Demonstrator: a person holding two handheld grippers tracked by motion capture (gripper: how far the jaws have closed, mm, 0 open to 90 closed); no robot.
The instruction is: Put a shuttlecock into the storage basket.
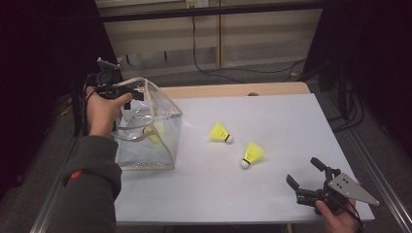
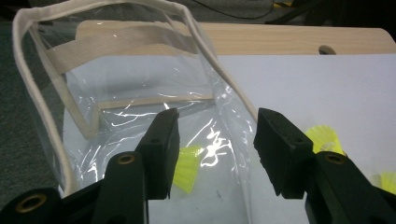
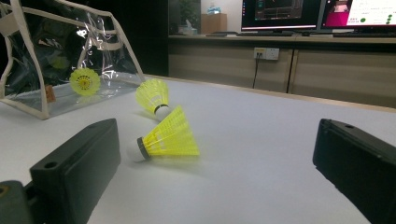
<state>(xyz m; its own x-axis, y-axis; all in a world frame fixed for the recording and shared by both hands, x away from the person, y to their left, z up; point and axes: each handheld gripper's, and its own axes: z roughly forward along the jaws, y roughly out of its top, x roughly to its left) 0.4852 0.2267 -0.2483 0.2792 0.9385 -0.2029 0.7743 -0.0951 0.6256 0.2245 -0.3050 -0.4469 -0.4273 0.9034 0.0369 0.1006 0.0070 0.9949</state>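
While the left tool [image 1: 137, 93] hovers open at the clear bag's [image 1: 165, 127] rim, the right tool [image 1: 305, 181] sits open, near right. Two shuttlecocks [image 1: 252, 154] lie mid-tabletop [image 1: 272, 194], one inside the bag. A hasty pinch could roll the nearest away.

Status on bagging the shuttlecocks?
Done: one shuttlecock lies in the clear bag. In hand: left hand-held gripper open at the bag's mouth; right hand-held gripper open, empty. Left: two shuttlecocks on the table.
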